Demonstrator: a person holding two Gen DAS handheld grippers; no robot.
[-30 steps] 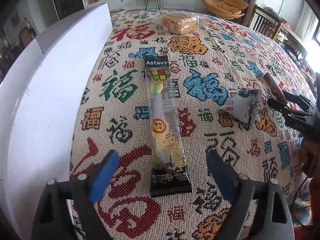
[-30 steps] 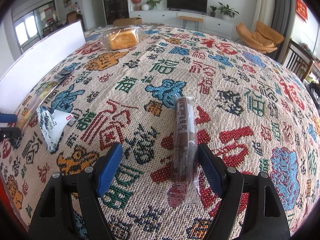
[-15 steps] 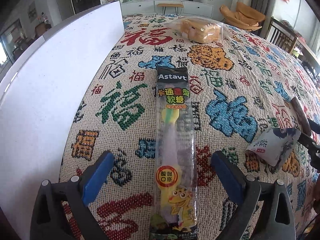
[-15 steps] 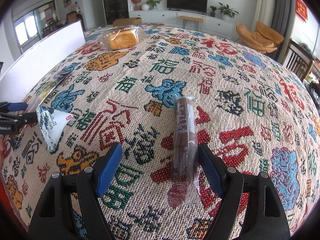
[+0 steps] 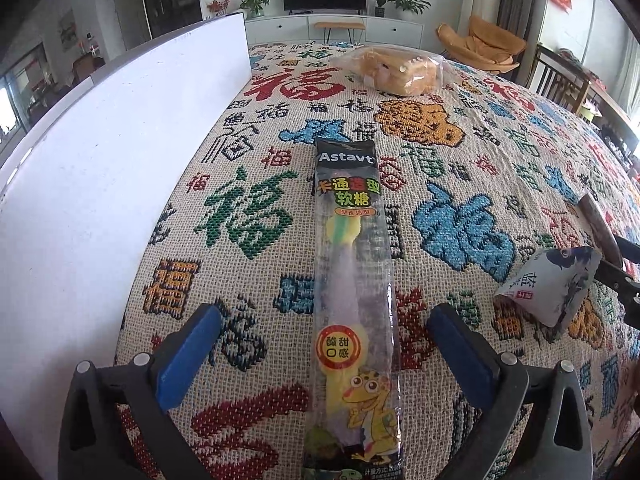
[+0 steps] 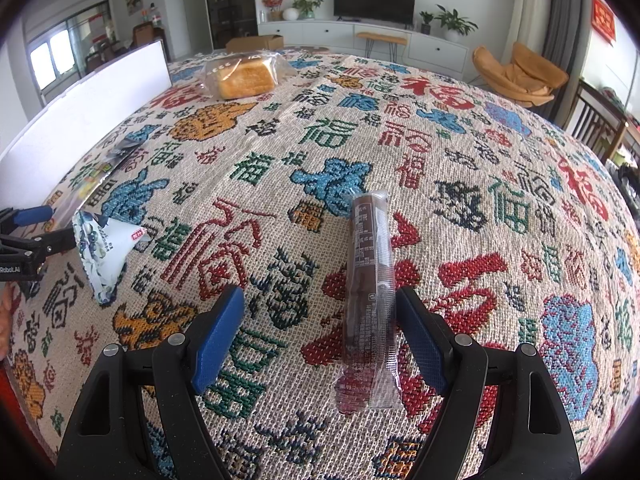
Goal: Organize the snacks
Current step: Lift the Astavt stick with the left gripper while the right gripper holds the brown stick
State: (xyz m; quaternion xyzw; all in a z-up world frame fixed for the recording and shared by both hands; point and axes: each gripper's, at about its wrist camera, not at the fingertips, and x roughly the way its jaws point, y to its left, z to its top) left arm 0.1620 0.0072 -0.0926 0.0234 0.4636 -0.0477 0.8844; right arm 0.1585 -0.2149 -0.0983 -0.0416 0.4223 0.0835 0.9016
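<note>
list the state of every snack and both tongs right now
left tongs: open, jaws just widened, straddling the gummy candy pack without pressing it
right tongs: open, brown snack bar between the jaws, close by the right one
gummy candy pack: sealed, lying flat on the cloth
brown snack bar: sealed, lying flat
bagged bread: sealed, resting at the far end
triangular white packet: sealed, lying on the cloth

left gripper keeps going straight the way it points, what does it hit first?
Likely the long gummy candy pack, lying lengthwise between the open fingers of the left gripper, on the patterned tablecloth. Depth is unclear.
</note>
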